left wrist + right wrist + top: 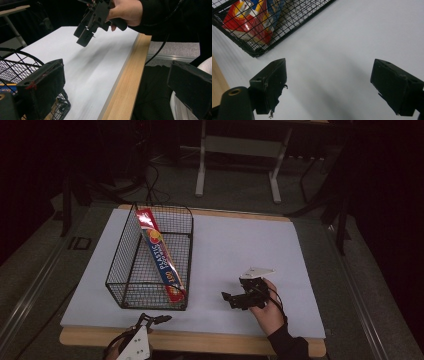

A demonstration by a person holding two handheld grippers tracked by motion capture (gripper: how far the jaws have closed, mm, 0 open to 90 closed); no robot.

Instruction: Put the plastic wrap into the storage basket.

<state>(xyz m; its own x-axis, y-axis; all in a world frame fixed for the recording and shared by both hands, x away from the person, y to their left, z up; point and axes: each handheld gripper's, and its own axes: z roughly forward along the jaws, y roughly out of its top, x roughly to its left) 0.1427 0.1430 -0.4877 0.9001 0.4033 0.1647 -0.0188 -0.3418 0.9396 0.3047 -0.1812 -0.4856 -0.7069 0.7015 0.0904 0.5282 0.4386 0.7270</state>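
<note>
A black wire basket [129, 287] stands on the left part of the white table top [240, 245]. Inside it a long red box of plastic food wrap [160, 255] leans diagonally, one end up at the far rim. My right gripper [229, 299] hovers low over the white top to the right of the basket, held in a hand [270, 312], jaws pointing left. In the right gripper view its jaws [334, 85] stand wide open over bare white surface, with the basket corner [257, 51] and box [244, 17] ahead. My left gripper [156, 319] rests at the front edge, open, nothing between its jaws [117, 85].
The wooden front edge of the table [127, 85] runs under the left gripper. In the left gripper view the right gripper [86, 33] hangs above the white top and the basket rim [15, 63] is at the left. A metal table frame [237, 155] stands on the floor beyond.
</note>
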